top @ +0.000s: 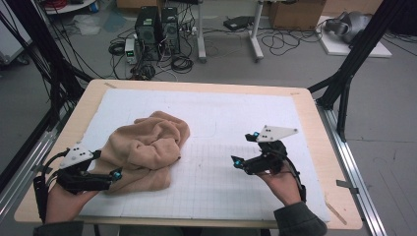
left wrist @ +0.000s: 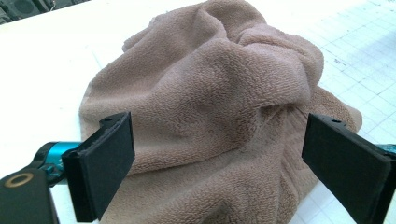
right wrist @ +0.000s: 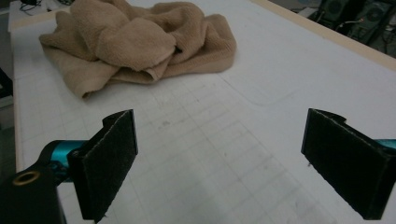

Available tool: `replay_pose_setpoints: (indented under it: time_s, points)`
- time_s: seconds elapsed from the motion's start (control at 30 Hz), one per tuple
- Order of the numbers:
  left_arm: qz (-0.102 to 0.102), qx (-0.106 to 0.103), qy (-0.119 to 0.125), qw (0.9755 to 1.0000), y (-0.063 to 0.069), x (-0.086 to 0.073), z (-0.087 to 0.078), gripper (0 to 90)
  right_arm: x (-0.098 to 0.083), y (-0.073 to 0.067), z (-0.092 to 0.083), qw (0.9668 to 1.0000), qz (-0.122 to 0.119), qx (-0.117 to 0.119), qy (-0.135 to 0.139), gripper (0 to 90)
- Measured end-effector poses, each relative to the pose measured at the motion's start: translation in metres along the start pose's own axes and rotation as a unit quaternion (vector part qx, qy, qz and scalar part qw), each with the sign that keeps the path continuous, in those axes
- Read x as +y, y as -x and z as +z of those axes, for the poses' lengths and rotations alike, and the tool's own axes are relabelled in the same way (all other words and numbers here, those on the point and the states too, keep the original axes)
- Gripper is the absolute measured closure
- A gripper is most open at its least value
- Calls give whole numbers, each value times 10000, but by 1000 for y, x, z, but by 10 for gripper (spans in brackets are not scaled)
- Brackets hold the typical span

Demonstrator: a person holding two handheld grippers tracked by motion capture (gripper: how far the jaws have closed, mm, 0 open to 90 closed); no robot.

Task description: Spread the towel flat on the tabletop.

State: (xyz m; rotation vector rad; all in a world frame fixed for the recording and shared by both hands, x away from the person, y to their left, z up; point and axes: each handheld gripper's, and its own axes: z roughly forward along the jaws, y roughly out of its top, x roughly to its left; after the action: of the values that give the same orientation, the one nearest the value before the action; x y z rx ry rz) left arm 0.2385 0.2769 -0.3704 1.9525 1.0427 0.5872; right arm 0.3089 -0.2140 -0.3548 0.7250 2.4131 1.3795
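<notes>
A crumpled tan towel (top: 147, 150) lies on the white gridded mat (top: 236, 187), left of its centre. The left gripper (top: 116, 175) sits at the towel's 7 o'clock edge, jaws spread wide, with the heap of towel (left wrist: 215, 116) bulging between them but not pinched. The right gripper (top: 244, 149) hovers at the towel's 3 o'clock, well apart from it, jaws wide and holding nothing; the towel (right wrist: 135, 42) lies at 11 o'clock in its view.
</notes>
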Motion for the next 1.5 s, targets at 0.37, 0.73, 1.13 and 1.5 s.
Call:
replay_pose_setpoints:
  time_s: [0.37,0.73,1.13,1.5]
  points:
    - [45,10,-93,9999,-6,1,3,98,41,-13,59,9982,-228,546,-83,98]
    - [-78,-142,-247,9996,-21,-6,22,246,52,-28,121,9936,-356,992,-412,166]
    - [-151,-493,-785,9956,-31,-30,59,498,42,-40,185,9846,-365,1468,-875,368]
    - [118,-641,-599,9961,-21,-28,52,804,41,-34,180,9818,-544,1661,-745,831]
